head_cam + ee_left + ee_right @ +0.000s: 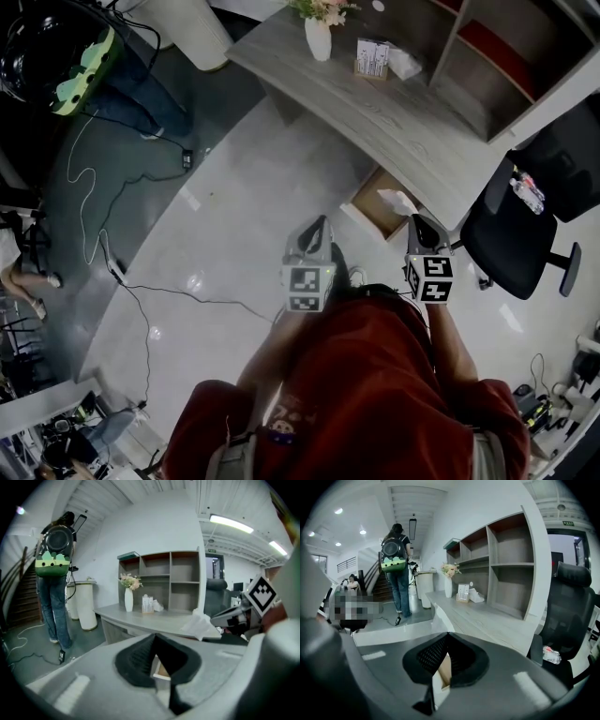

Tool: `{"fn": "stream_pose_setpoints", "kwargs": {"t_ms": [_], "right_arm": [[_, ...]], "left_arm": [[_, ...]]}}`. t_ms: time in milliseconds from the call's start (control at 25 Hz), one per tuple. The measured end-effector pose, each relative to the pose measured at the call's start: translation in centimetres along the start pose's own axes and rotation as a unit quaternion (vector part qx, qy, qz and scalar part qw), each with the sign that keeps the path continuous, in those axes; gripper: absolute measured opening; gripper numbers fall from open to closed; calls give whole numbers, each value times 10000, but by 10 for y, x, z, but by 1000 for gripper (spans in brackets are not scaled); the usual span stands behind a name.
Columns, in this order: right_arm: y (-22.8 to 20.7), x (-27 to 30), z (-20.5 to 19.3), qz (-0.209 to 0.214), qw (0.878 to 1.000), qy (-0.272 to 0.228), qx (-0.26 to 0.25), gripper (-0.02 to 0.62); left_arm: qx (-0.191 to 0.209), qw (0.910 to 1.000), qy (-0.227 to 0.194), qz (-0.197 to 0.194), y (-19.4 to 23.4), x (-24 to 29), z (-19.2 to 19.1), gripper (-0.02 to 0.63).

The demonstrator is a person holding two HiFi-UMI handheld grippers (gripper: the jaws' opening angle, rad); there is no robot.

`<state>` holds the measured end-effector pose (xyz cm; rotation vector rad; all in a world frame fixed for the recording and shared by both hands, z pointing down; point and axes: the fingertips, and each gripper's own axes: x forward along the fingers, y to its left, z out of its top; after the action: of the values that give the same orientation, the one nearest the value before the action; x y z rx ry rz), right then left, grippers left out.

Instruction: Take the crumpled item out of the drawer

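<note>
The crumpled item [397, 199] is a white wad of paper, pinched at the tip of my right gripper [413, 218] above the open wooden drawer [373, 208] under the desk. In the left gripper view the crumpled paper [201, 626] hangs from the right gripper [233, 615], level with the desk edge. In the right gripper view a white corner of the paper [439, 619] sticks up past the shut right gripper [446, 635]. My left gripper [321, 225] hovers left of the drawer, shut and empty [154, 637].
A grey curved desk [375, 103] carries a white vase with flowers [319, 28] and a box [372, 58]. Shelves [487, 56] stand behind it. A black office chair [520, 225] is at the right. A person with a backpack [54, 573] stands at the left; cables [112, 253] lie on the floor.
</note>
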<state>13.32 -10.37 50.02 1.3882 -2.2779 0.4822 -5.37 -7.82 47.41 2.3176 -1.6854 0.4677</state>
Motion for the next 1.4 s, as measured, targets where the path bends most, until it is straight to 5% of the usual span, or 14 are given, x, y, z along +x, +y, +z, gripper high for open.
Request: {"fn": "stream_pose_setpoints", "kwargs": {"t_ms": [1400], "right_arm": [[5,2,-1,-46,10000,-2,15,2]], "left_arm": [[9,10000,52,-73,5,-1,-3,-3]]}}
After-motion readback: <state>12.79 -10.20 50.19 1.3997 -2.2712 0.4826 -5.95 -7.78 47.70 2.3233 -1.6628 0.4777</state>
